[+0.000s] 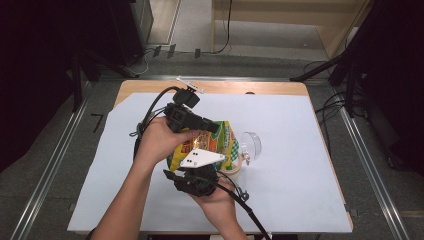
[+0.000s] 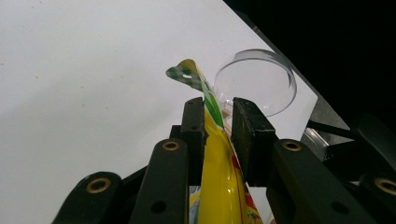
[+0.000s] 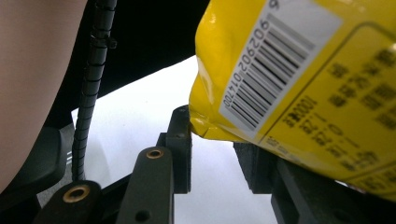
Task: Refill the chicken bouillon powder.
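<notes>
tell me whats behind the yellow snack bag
Behind the yellow snack bag a clear round container lies on the white table sheet; in the left gripper view its rim rises past the bag's top. The bag covers its near edge, so any contents cannot be seen.

A wooden table (image 1: pixel 150 86) in the middle of the frame is covered by a white sheet (image 1: pixel 300 165); a clear round dish (image 1: pixel 251 145) rests on the sheet, right of centre

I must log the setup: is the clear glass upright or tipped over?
Tipped. The clear glass lies on its side, round mouth facing the left gripper view.
</notes>
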Available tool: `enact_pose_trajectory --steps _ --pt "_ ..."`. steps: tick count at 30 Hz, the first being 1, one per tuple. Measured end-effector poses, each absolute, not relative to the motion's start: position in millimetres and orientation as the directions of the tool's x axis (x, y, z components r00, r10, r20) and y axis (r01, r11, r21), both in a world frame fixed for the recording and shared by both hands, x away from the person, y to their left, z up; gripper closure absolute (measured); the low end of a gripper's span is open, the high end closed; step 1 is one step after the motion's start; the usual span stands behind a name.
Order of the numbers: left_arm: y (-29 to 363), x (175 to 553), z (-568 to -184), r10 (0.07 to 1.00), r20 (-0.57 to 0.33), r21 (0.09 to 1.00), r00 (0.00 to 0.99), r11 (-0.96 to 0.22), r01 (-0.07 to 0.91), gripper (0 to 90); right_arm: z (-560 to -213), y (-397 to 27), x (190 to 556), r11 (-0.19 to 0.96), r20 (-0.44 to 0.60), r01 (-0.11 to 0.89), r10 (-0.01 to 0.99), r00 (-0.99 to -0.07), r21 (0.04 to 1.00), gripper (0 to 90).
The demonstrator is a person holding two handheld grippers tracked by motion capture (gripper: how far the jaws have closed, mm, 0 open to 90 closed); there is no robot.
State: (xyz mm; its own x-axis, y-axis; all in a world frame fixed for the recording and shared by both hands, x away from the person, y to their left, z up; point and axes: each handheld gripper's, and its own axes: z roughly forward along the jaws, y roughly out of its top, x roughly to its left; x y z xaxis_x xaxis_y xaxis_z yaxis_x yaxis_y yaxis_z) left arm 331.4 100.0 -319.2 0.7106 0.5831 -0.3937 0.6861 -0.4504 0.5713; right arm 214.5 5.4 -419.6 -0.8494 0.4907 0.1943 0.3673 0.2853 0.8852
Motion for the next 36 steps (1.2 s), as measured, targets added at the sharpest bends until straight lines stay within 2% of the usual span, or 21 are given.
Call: enact_pose_trajectory --steps 36 --pt "99.0 332.1 -318.5 0.580 -0.389 0.573 0.716 -0.456 0.681 75.5 -419.1 4.9 214.9 0.286 0.188 0.362 0.494 -0.849 0.887 68.9"
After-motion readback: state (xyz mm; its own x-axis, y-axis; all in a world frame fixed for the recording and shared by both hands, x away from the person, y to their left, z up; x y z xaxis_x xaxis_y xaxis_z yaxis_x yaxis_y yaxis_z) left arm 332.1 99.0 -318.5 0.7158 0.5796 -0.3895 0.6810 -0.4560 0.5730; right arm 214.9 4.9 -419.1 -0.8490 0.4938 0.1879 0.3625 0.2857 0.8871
